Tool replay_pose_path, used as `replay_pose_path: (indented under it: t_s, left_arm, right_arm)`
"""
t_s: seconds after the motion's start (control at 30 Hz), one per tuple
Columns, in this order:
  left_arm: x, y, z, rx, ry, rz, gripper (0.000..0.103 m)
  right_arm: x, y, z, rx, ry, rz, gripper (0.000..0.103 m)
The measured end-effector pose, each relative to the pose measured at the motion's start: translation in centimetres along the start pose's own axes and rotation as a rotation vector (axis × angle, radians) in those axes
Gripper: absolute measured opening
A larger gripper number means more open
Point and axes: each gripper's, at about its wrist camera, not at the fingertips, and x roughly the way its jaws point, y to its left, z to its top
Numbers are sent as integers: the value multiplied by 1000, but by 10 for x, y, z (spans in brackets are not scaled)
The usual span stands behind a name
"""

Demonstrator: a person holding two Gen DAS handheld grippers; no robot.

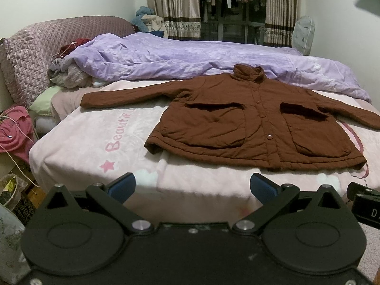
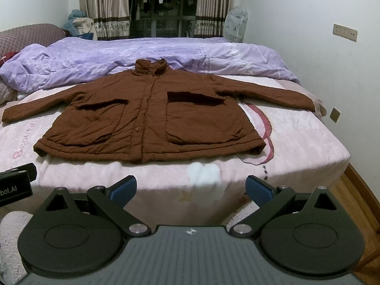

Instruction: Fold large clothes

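On the wide bed with its pale pink plush blanket, the large rust-brown quilted jacket lies flat, front side up, buttoned, collar away from me and hem near the edge of the bed closest to me. Both sleeves are stretched out to the sides, and the two big patch pockets face upward. I judge that the folding has not begun yet: the jacket is only spread and ready, and nothing is turned over.

My left hand-held gripper and my right hand-held gripper both hover before the near edge of the bed, clear of the cloth, each with its blue-padded fingers wide apart and holding nothing. The next move, I think, calls for bringing each one forward to a sleeve or a side of the hem, closing on the thick fabric, and carrying it toward the middle line of buttons. The padding looks bulky, so a deep bite may be needed.

Behind the jacket a crumpled lilac duvet covers the far half of the bed, with a mauve quilted headboard at the left. Beige striped curtains frame a dark window where clothes hang. The wall on the right is white, with a small beige wall socket.
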Motion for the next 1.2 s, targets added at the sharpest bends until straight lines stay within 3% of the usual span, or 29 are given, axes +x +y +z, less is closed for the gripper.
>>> replay_pose_path:
  t_s: [1.2]
  left_arm:
    - [-1,-2,2,6,-4,-4,103]
  right_arm:
    - [-2,1,-1,-2,0,-1,103]
